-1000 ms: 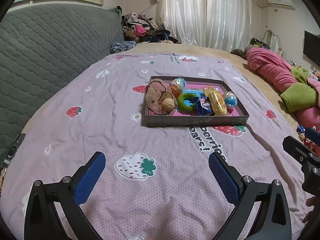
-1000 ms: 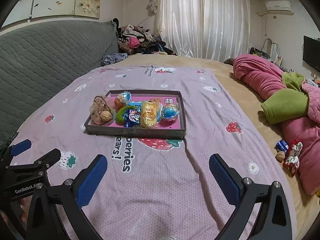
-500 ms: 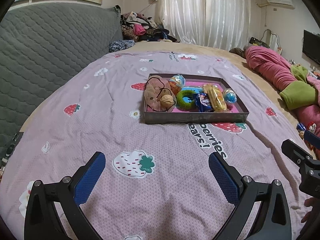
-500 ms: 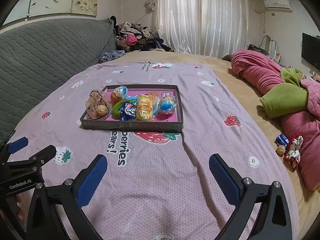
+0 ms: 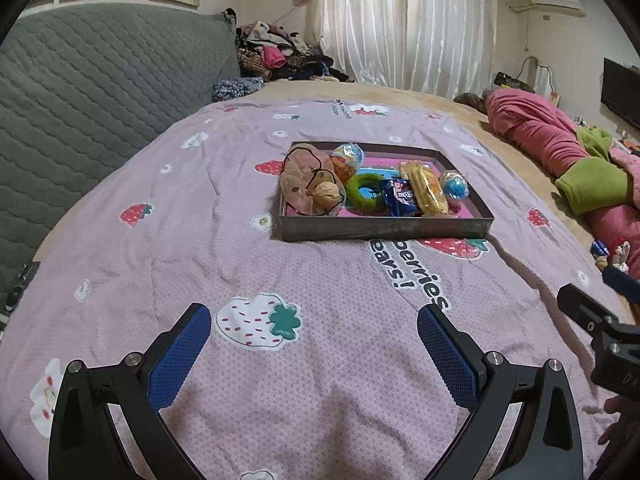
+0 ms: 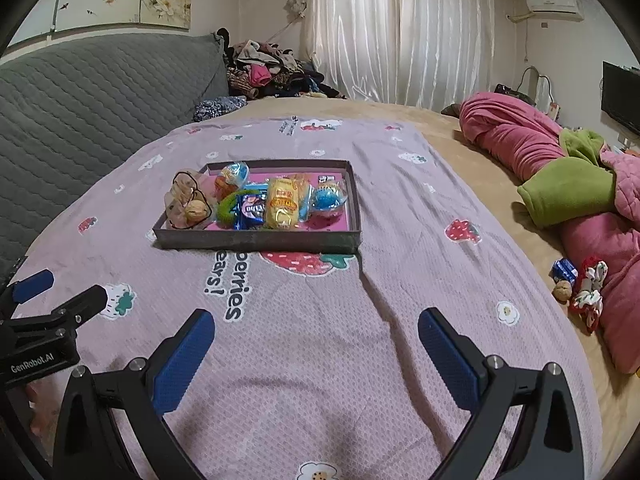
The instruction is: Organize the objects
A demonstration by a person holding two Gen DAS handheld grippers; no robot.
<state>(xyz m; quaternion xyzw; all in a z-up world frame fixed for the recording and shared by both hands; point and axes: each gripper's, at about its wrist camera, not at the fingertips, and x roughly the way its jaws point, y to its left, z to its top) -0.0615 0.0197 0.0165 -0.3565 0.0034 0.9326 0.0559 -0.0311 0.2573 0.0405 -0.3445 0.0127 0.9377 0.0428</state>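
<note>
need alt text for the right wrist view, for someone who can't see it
A shallow tray of snacks and small toys sits on a pink strawberry-print bedspread, ahead of the open, empty right gripper. The left gripper shows at the left edge, and a few small items lie beside a pink quilt on the right.

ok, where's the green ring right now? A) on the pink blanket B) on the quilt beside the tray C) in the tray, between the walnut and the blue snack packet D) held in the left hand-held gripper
C: the green ring lies inside the tray, with the walnut on one side and the blue snack packet on the other; both hand-held grippers are empty.
</note>
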